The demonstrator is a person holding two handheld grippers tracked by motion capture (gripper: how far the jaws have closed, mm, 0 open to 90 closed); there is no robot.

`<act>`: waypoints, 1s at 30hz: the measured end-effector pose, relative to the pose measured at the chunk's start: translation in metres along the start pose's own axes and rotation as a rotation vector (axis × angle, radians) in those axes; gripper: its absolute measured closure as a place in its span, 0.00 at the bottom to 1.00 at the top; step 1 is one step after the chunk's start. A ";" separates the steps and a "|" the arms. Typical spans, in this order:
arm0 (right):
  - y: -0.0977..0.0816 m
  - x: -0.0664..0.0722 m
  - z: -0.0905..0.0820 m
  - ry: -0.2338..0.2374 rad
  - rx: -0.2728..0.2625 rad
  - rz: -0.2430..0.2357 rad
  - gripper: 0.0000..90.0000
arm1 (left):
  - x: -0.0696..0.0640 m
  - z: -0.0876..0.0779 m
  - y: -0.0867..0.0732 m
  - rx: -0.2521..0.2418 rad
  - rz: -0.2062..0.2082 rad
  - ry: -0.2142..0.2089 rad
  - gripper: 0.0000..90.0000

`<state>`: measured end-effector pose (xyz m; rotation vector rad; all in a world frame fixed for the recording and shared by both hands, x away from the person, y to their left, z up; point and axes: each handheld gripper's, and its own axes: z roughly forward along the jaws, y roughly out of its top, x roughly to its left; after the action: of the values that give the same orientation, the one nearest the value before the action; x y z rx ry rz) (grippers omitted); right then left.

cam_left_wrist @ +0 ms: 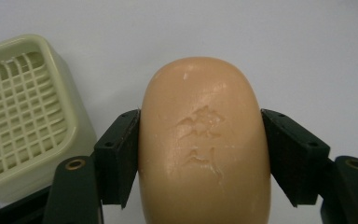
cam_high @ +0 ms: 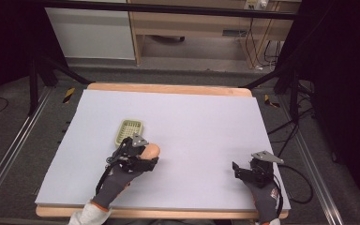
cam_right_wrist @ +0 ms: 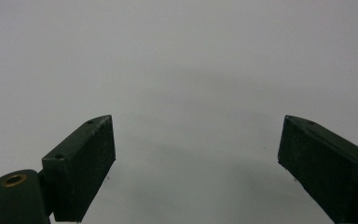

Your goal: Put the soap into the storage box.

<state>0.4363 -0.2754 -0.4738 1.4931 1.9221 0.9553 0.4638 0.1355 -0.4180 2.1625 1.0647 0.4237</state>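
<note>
Near the front edge of the tabletop (cam_high: pixel 178 122), toward its right corner: right gripper (cam_high: pixel 243 171) parked low over bare white surface, jaws spread wide with nothing between them, well apart from everything else. Left of the middle, a little farther in: left gripper (cam_high: pixel 138 157) clamped on the soap (cam_high: pixel 152 151), both pads pressed against the bar's long sides, stamped face up, rounded end poking out beyond the jaws. Seemingly lifted just clear of the surface, though hard to say for sure from these angles. Just beyond and slightly left of the bar: soap dish (cam_high: pixel 129 131), pale green, slatted grid inside, sitting flat and holding nothing yet; seen close at the left in the left gripper view, dish (cam_left_wrist: pixel 23 112) rim just beside the left jaw. Judged progress: pick-up done, grip looking square and secure. Left to do: a short carry over the dish rim, lowering the bar onto the grid, letting go, backing off. Roughly halfway, with the placing step not yet begun.
</note>
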 end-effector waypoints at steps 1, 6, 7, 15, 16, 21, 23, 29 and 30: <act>0.000 0.000 0.000 0.001 0.000 0.003 0.13 | 0.002 -0.001 0.000 0.000 -0.002 0.004 0.35; 0.000 0.000 0.000 -0.003 -0.002 -0.006 0.13 | 0.010 -0.006 0.001 -0.011 -0.021 0.018 0.35; 0.000 0.000 0.000 -0.002 -0.001 -0.005 0.13 | 0.011 -0.007 0.001 -0.014 -0.022 0.024 0.35; 0.000 -0.001 0.000 -0.002 -0.002 -0.007 0.13 | 0.021 -0.012 0.004 -0.025 -0.046 0.039 0.35; 0.000 -0.001 0.000 -0.001 -0.002 -0.007 0.13 | 0.024 -0.012 0.004 -0.027 -0.053 0.044 0.35; 0.000 0.000 0.000 0.001 0.001 -0.002 0.13 | 0.032 -0.013 0.005 -0.028 -0.066 0.059 0.35; 0.000 0.000 0.000 0.000 0.001 -0.003 0.13 | 0.035 -0.012 0.006 -0.034 -0.077 0.064 0.35; 0.000 0.000 0.001 0.000 0.002 0.002 0.13 | 0.045 -0.014 0.007 -0.035 -0.090 0.084 0.35; 0.000 0.000 0.001 -0.001 0.002 0.002 0.12 | 0.046 -0.014 0.007 -0.035 -0.092 0.086 0.35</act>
<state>0.4370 -0.2749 -0.4738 1.4970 1.9219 0.9540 0.4886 0.1745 -0.4034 2.0716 1.1899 0.4923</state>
